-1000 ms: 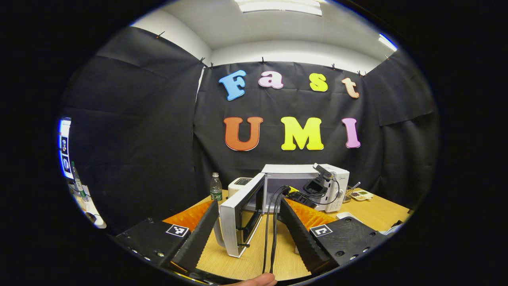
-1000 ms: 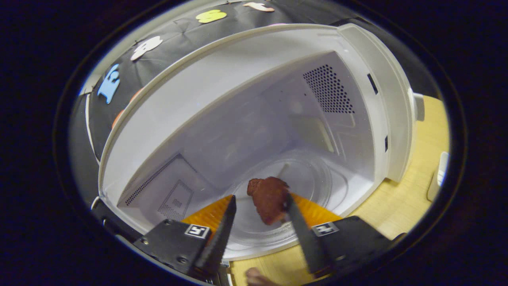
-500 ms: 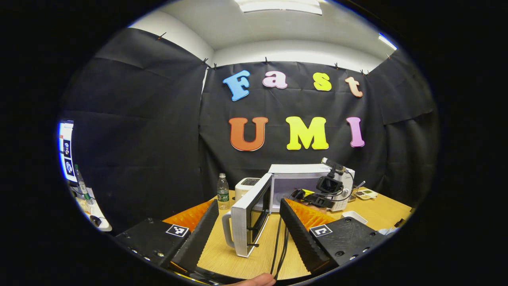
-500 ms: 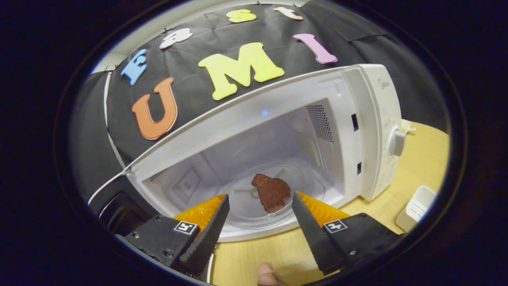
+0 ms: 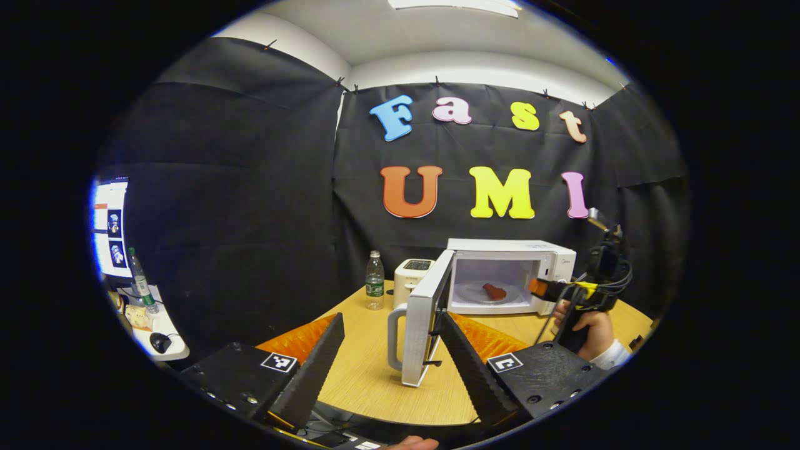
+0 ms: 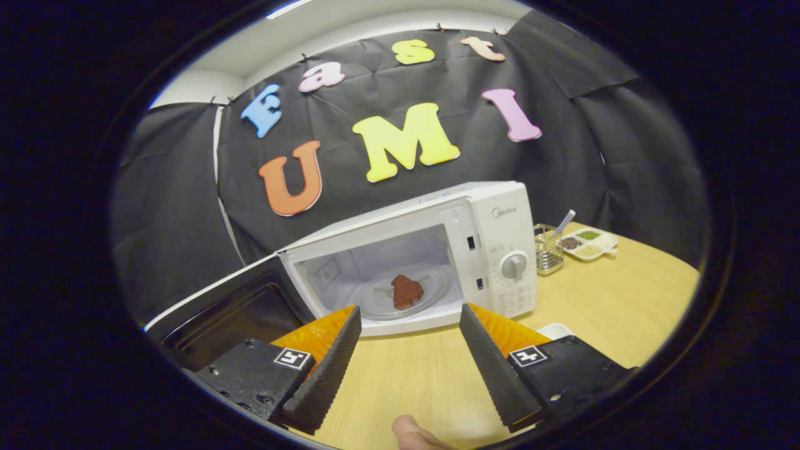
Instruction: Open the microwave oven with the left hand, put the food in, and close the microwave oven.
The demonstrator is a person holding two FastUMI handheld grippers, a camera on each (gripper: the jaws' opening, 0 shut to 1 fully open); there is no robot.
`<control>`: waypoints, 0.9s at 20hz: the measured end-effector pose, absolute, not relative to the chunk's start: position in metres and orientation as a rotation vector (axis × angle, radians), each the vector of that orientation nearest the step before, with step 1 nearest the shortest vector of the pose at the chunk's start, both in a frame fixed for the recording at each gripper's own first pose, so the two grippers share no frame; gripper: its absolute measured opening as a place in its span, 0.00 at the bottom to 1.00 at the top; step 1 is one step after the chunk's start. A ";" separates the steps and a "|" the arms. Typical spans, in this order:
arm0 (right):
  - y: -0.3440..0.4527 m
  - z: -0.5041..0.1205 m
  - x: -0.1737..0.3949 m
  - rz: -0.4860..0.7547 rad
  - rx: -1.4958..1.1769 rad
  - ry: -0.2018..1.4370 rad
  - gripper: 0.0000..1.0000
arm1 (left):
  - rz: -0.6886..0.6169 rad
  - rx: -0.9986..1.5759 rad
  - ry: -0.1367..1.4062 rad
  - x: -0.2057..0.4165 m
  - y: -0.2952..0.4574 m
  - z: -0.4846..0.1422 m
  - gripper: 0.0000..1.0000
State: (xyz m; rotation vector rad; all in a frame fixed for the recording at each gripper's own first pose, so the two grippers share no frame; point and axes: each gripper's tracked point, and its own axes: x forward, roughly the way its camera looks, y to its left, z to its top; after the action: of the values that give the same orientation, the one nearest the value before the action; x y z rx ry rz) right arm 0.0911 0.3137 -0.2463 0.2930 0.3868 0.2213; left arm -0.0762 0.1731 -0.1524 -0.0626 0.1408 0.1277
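The white microwave oven (image 6: 500, 219) stands on the wooden table with its door (image 5: 420, 331) swung wide open. A reddish-brown piece of food (image 6: 407, 291) lies on the glass turntable inside; in the left gripper view the food (image 5: 494, 291) is small and far off. My right gripper (image 6: 409, 344) is open and empty, held back from the oven's mouth. In the left gripper view the right gripper (image 5: 539, 288) hangs to the oven's right in a hand (image 5: 594, 325). My left gripper (image 5: 390, 350) is open and empty, close in front of the door's edge and handle.
A water bottle (image 5: 374, 289) and a white toaster (image 5: 412, 275) stand left of the oven. A wire utensil basket (image 6: 549, 250) and a divided dish (image 6: 587, 242) sit to its right. A small white tray (image 6: 553, 330) lies near the right gripper. A side desk (image 5: 147, 331) is far left.
The right gripper let go of the food on the turntable and pulled back out of the oven. The left gripper drew back a little, so the door appears farther off.
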 end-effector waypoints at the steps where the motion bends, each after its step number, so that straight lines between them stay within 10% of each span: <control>1: 0.302 -0.232 0.080 0.238 0.278 0.360 1.00 | 0.117 -0.045 0.128 -0.077 0.173 -0.151 0.87; 2: 0.292 -0.216 0.068 0.256 0.268 0.338 0.89 | 0.108 -0.023 0.113 -0.076 0.174 -0.148 0.82; 6: 0.238 -0.144 0.030 0.299 0.210 0.218 1.00 | 0.075 0.046 0.118 -0.057 0.174 -0.155 0.57; 8: 0.209 -0.110 0.009 0.301 0.189 0.156 1.00 | 0.049 0.023 0.118 -0.047 0.170 -0.157 0.25; 11: 0.191 -0.089 -0.030 0.368 0.169 0.136 0.89 | 0.070 -0.046 0.105 -0.028 0.180 -0.157 0.04; 12: 0.190 -0.087 -0.045 0.405 0.164 0.144 1.00 | 0.076 -0.064 0.111 -0.023 0.183 -0.162 0.02; 16: 0.155 -0.076 -0.079 0.414 0.136 0.135 0.90 | 0.091 -0.079 0.115 0.008 0.197 -0.181 0.01; 17: 0.146 -0.073 -0.084 0.408 0.125 0.125 1.00 | 0.087 -0.091 0.137 0.016 0.200 -0.192 0.14; 18: 0.139 -0.069 -0.087 0.401 0.112 0.113 1.00 | 0.071 -0.104 0.148 0.024 0.200 -0.199 0.00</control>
State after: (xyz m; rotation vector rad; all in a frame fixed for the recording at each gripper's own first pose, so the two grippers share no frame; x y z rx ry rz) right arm -0.0871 0.1388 -0.0691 0.1123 0.1130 0.4012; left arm 0.0243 0.2004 -0.1992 -0.1035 0.1478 0.0710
